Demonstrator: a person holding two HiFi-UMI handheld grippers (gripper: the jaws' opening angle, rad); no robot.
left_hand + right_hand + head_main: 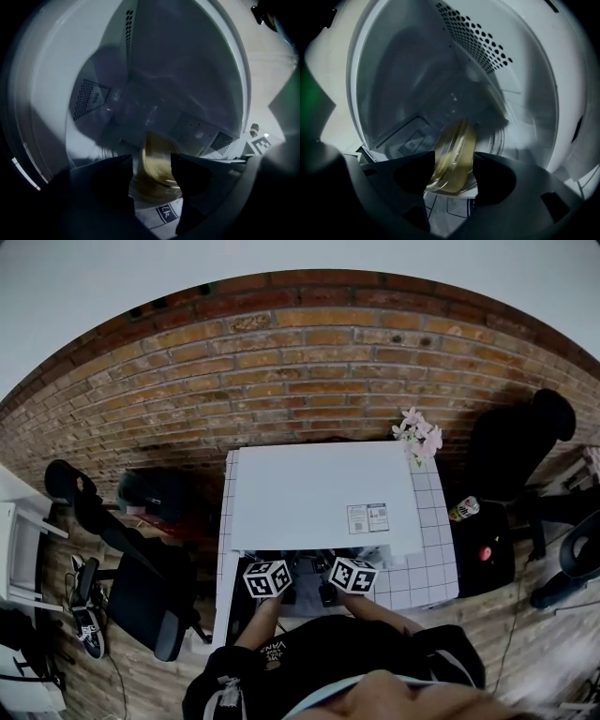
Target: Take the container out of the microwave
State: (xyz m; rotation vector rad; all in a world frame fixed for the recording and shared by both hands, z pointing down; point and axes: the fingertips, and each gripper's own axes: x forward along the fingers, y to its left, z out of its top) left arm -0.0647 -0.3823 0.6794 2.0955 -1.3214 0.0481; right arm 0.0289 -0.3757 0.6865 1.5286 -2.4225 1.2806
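Note:
A white microwave [319, 493] stands on a white tiled table [436, 559] against a brick wall. Both gripper views look into its pale cavity [187, 70] [417, 79]. A clear container [157, 168] [452, 161] with yellowish contents sits at the cavity's front, blurred and seen tilted. My left gripper [287, 594] [151, 159] is open, and the container lies just beyond its tips, partly hidden by the right jaw. My right gripper [326, 594] [454, 157] is open too, its jaws either side of the container's near edge. I see no pad pressing on it.
Pink flowers [417, 432] stand at the table's back right corner. A can [464, 509] and a black case with a red spot [487, 554] are to the right. A black office chair [141, 587] stands at the left. A printed tile [166, 213] lies below the cavity.

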